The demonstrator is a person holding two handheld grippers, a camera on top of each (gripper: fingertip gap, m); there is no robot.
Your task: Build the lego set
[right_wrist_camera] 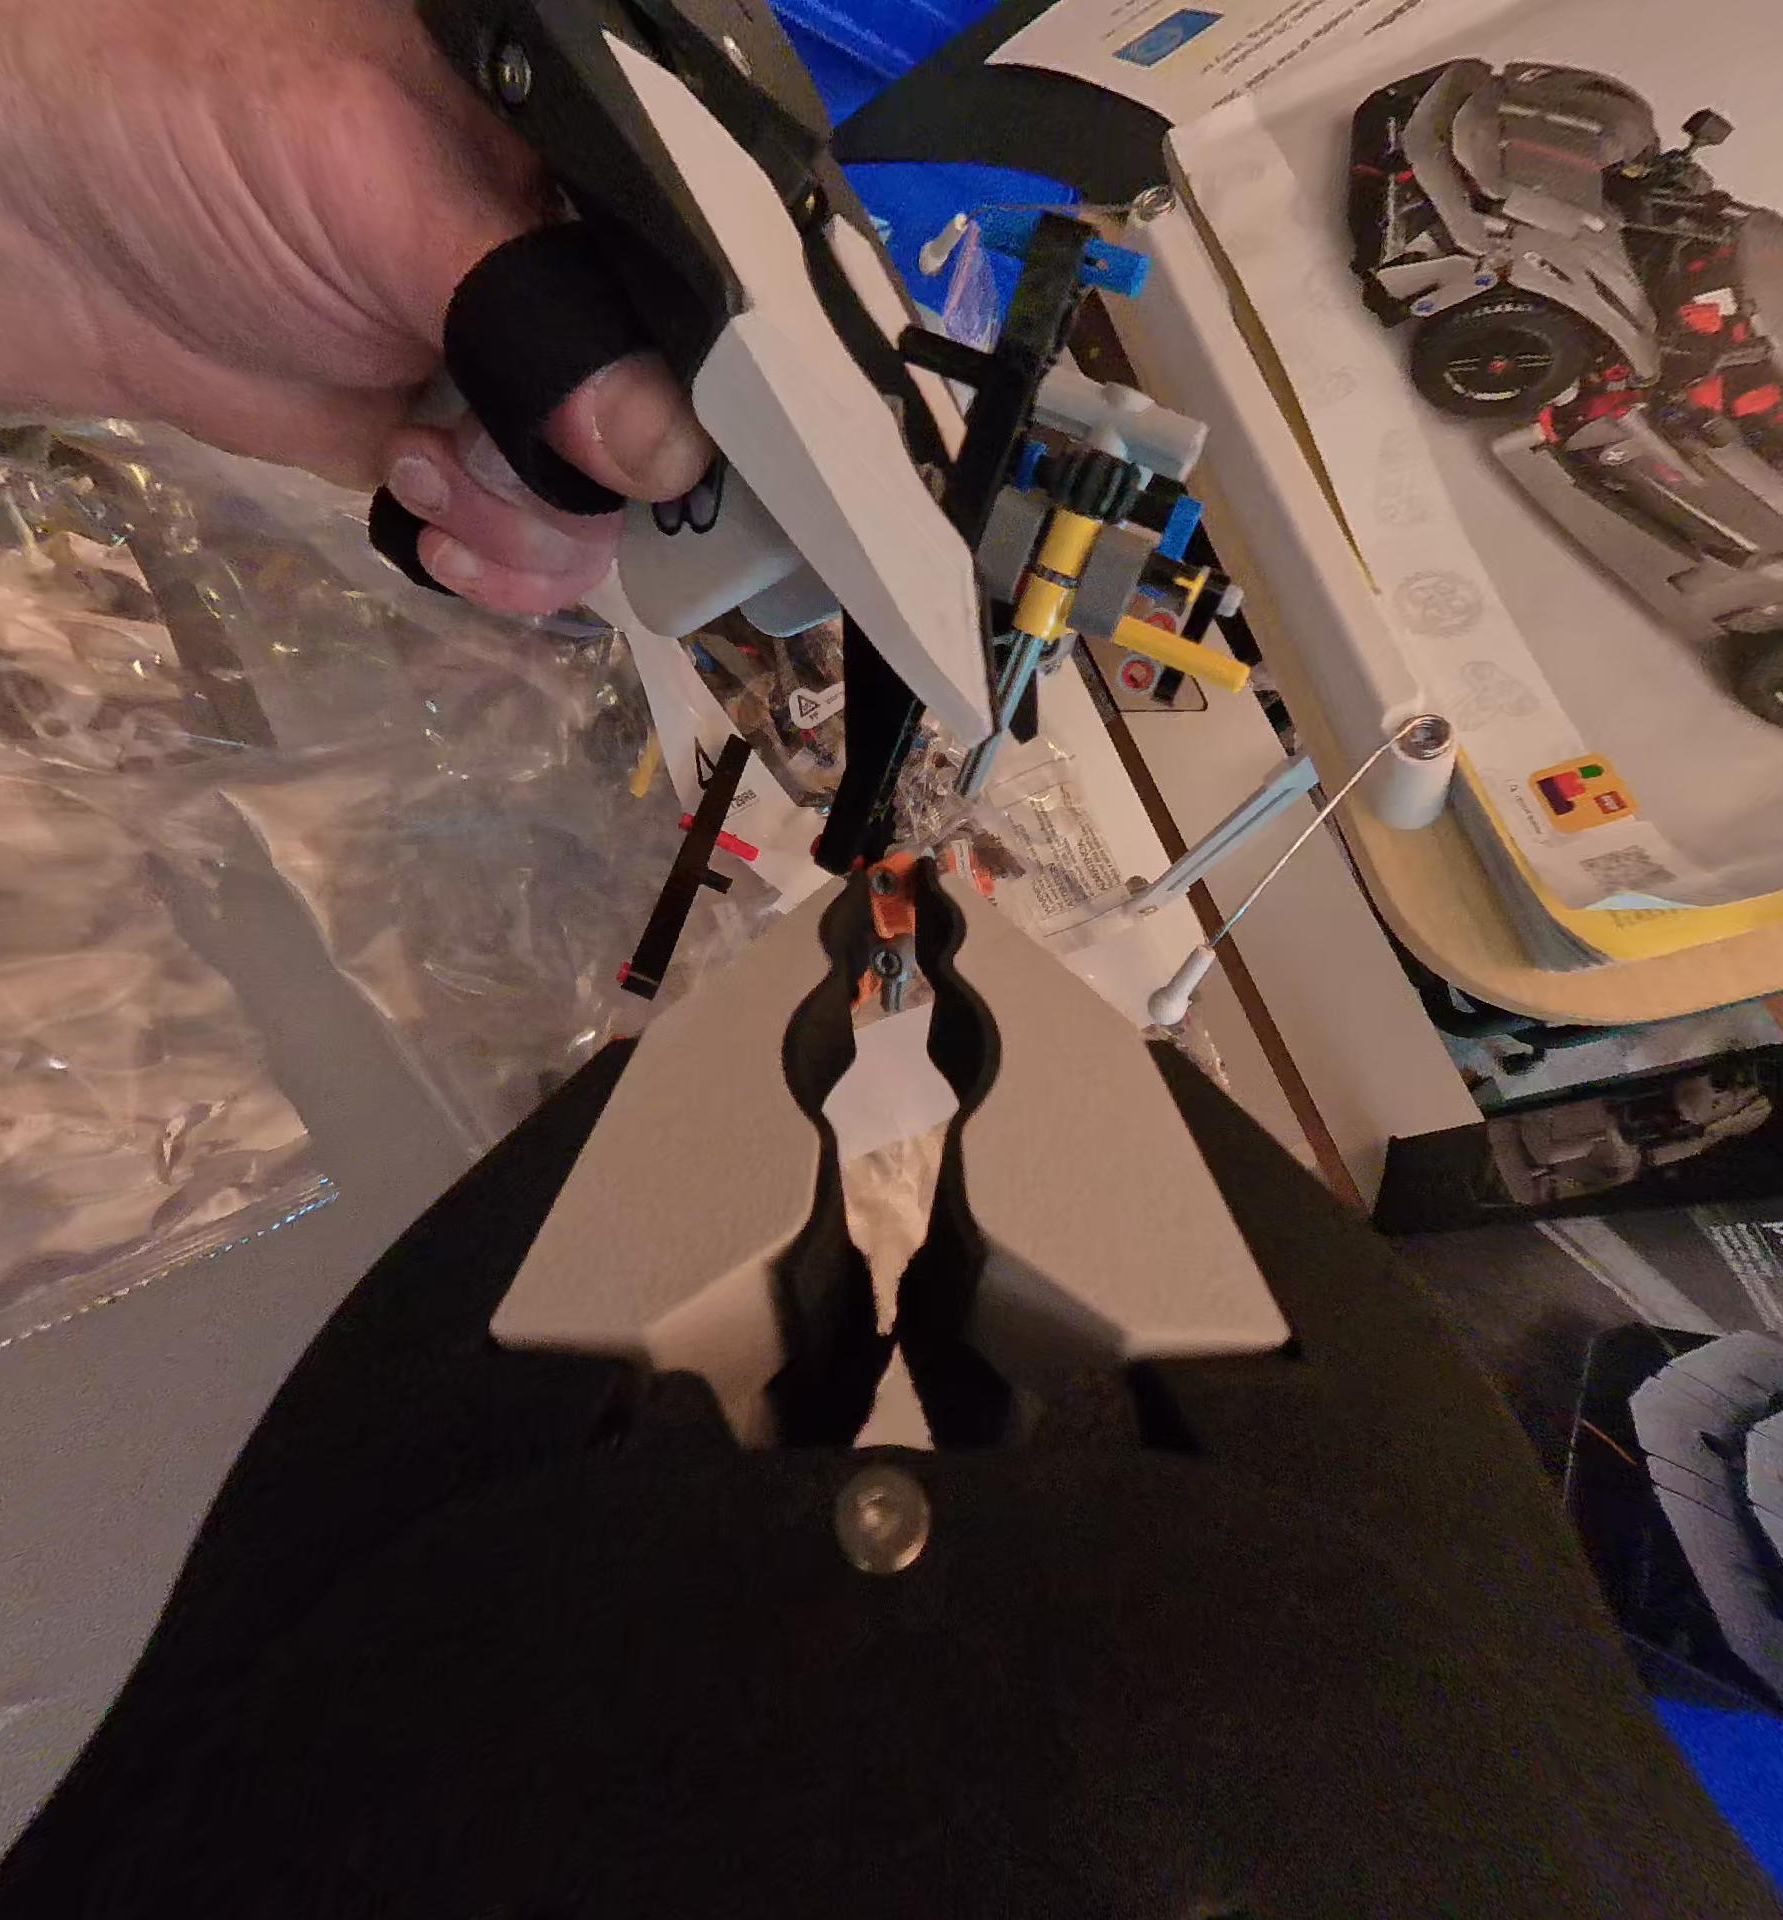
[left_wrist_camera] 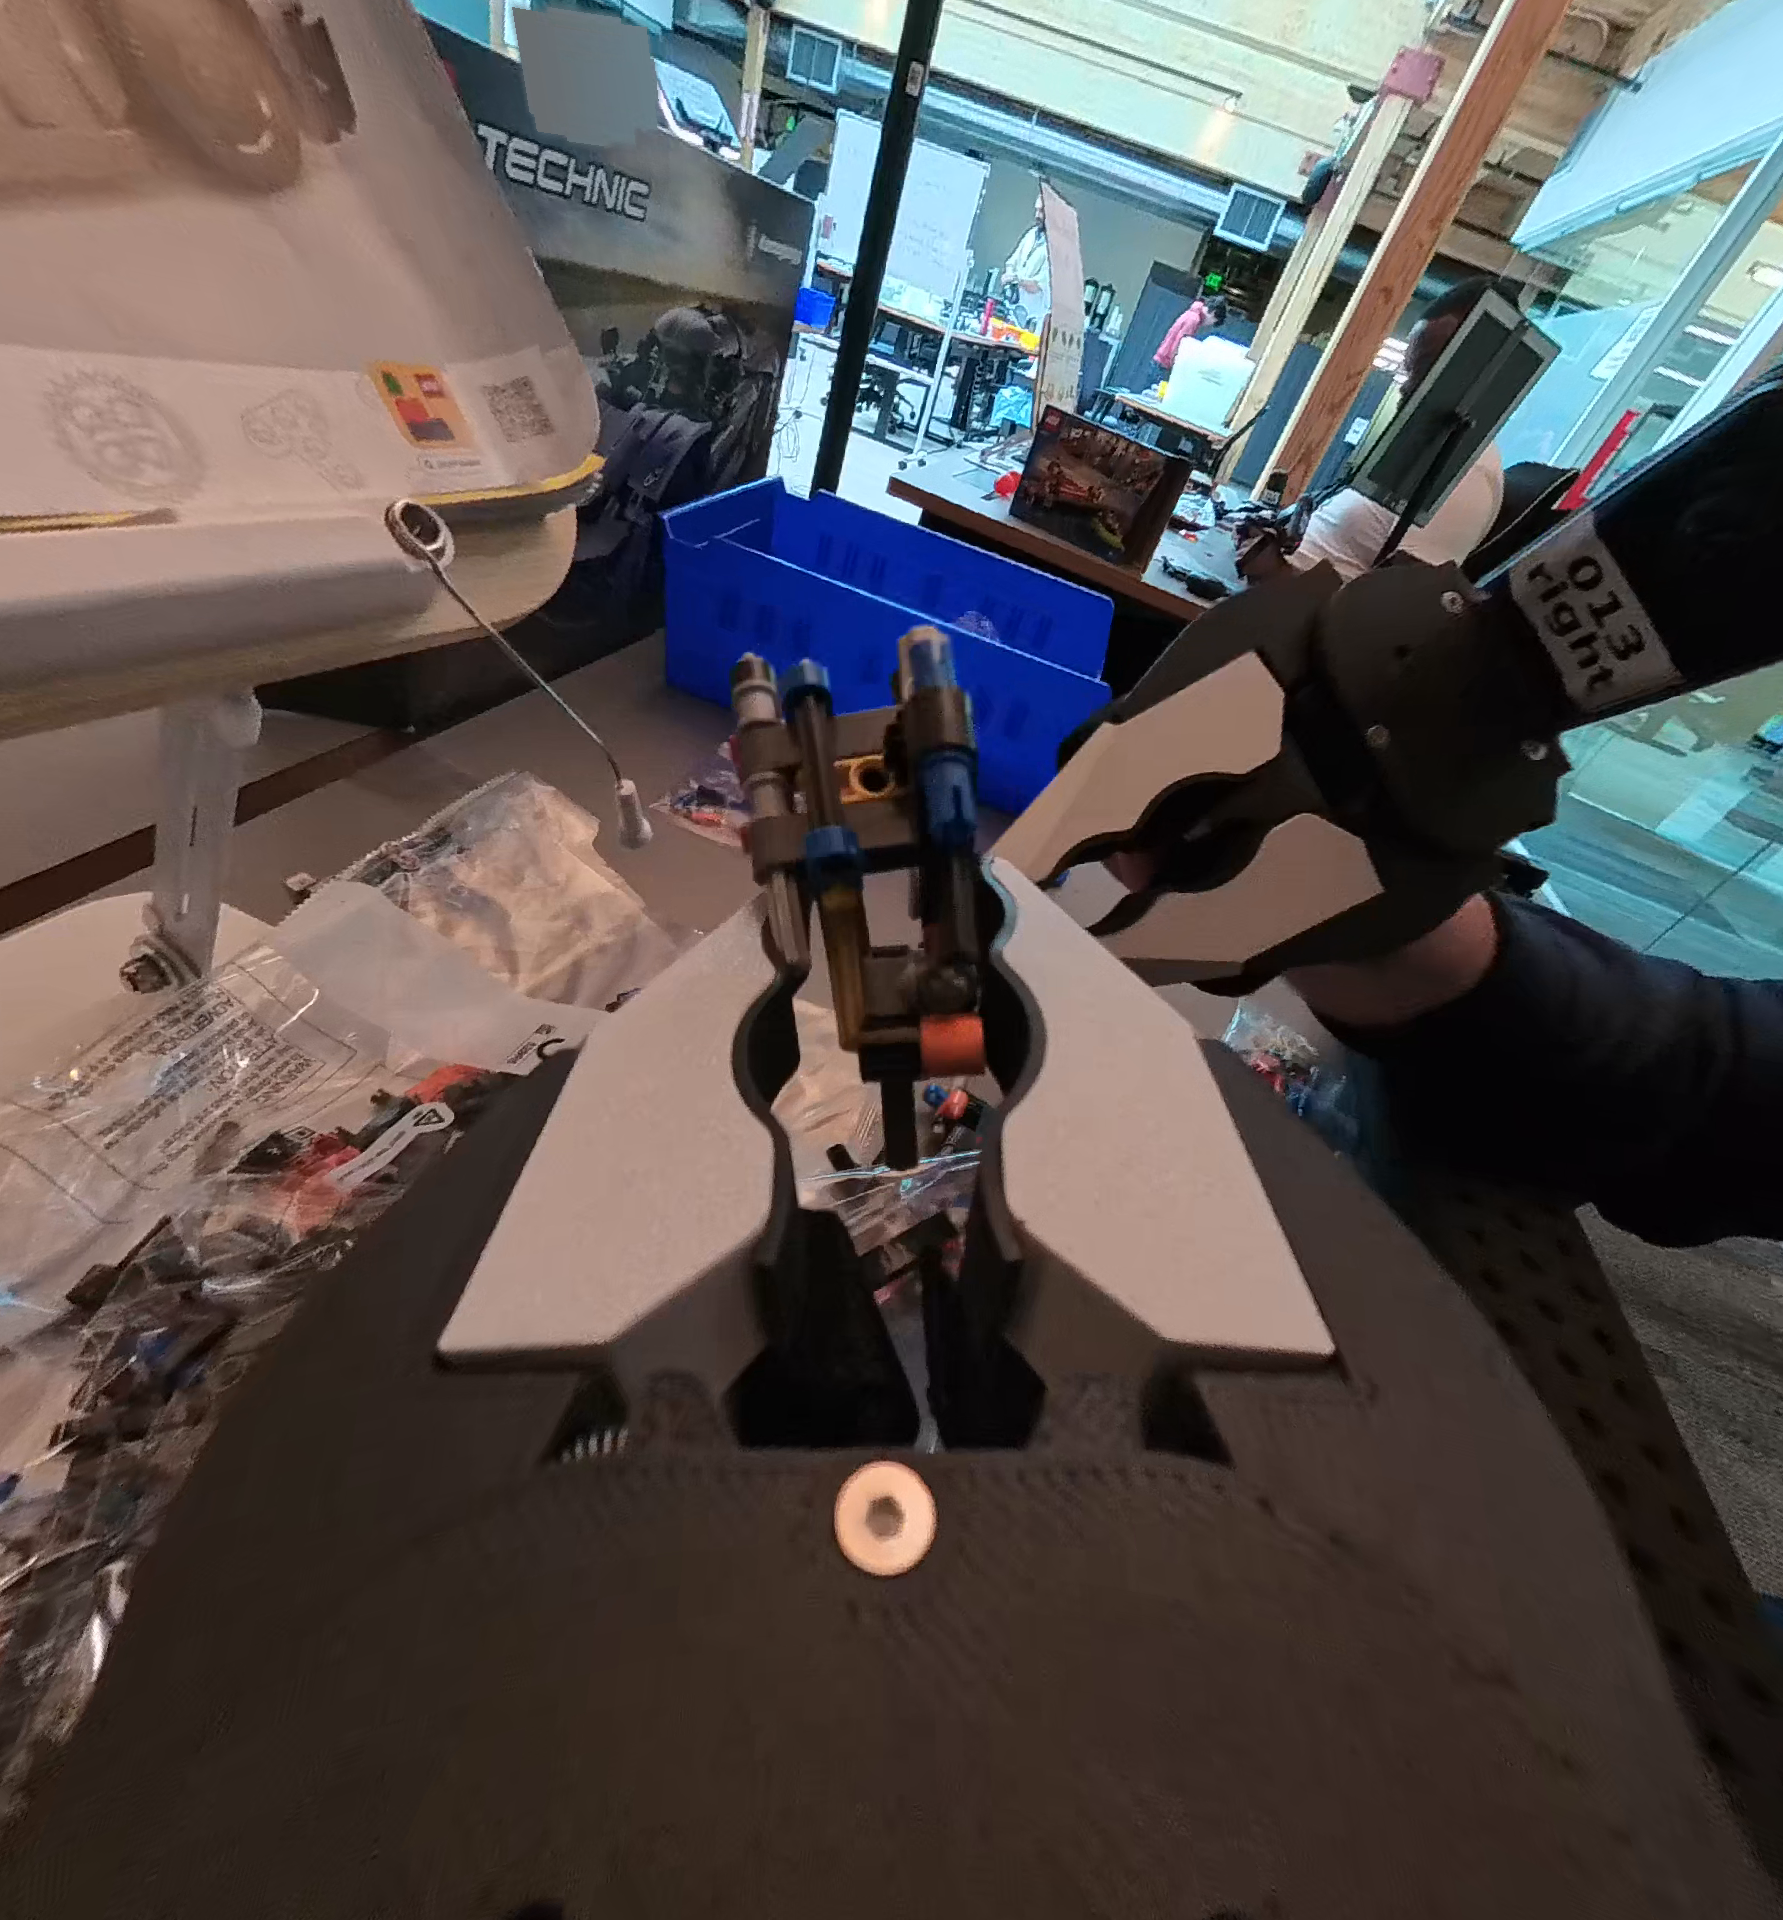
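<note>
The left tool [left_wrist_camera: 882, 935] clamps the black-and-blue pinned lego frame [left_wrist_camera: 861, 831]; the right tool [right_wrist_camera: 892, 914] pinches a small orange connector [right_wrist_camera: 889, 904]. A skewed push could pop it loose among the clear parts bags [right_wrist_camera: 139, 883].

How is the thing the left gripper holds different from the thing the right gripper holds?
The left gripper is shut on a partly built assembly of many pieces: black, blue, yellow and grey. The right gripper is shut on one small orange piece. The assembly sticks out far past the fingertips; the orange piece sits right at the tips. Both are held up above the bags of parts.
</note>
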